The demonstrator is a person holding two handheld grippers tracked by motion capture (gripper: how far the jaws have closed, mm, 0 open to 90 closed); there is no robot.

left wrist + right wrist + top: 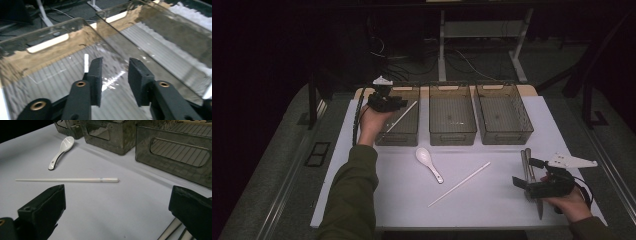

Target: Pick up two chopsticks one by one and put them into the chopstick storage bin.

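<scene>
Chopstick (401,116), white, lies slanted in the left clear bin (400,137) at upper left of centre in the high view; in the left gripper view just a short white piece (86,62) peeks past a black pad, the rest hidden. Left gripper (388,102) hovers over that bin, its jaws parted with nothing between them. Right gripper (532,184), lower right, is spread wide and empty beside metal tongs (526,162), partly covered by it. A second chopstick (67,180) and a spoon (61,151) lie on the white table (387,200).
</scene>
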